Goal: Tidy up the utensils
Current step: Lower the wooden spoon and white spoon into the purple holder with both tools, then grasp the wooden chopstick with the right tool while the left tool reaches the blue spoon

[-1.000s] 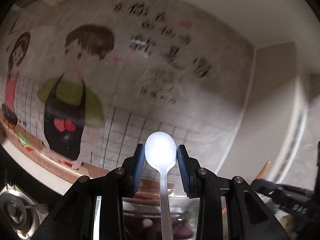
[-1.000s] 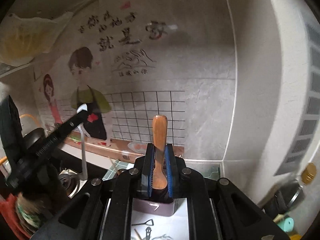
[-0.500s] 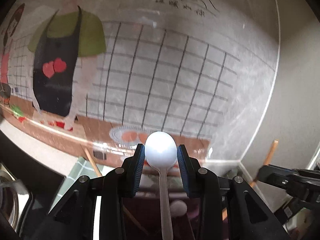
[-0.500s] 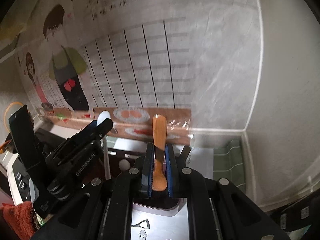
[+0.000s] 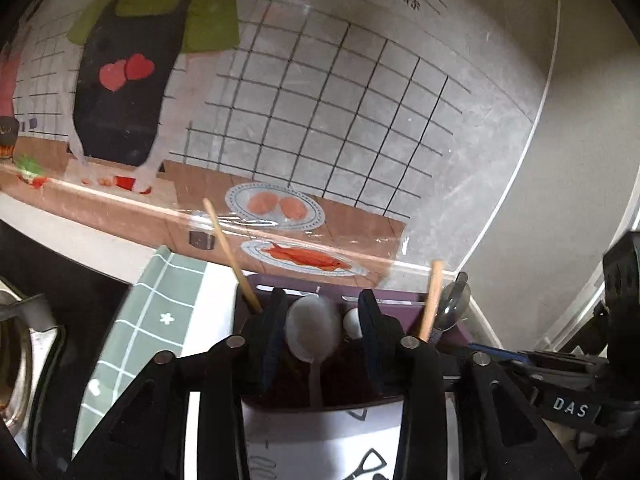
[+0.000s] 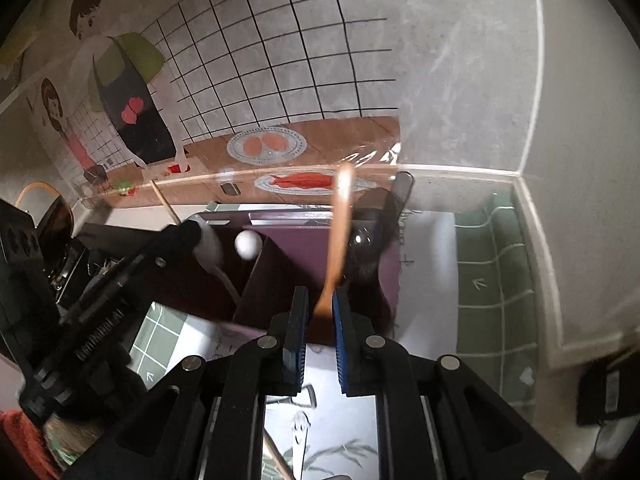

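Note:
A purple utensil holder (image 5: 344, 394) (image 6: 304, 248) with compartments stands by the wall. My left gripper (image 5: 320, 332) sits over its left compartment with a white plastic spoon (image 5: 310, 334) between its pads, bowl up; the jaws look slightly wider than the spoon, so the grip is unclear. My right gripper (image 6: 318, 312) is shut on a wooden spoon (image 6: 338, 236), blurred, standing over the right compartment. The left gripper with the white spoon also shows in the right wrist view (image 6: 200, 240). A metal spoon (image 5: 452, 308), a chopstick (image 5: 230, 248) and a white spoon (image 6: 248, 244) stand in the holder.
A green checked mat (image 5: 140, 336) (image 6: 492, 280) and white paper (image 6: 424, 248) lie under the holder. The wall with a cartoon sticker (image 5: 280, 120) is close behind. A stove burner (image 5: 16, 360) is at far left.
Both grippers have tipped down and lowered over the purple holder. The white spoon now sits lower in the left compartment; the wooden spoon has slid forward and tilts in the right jaws.

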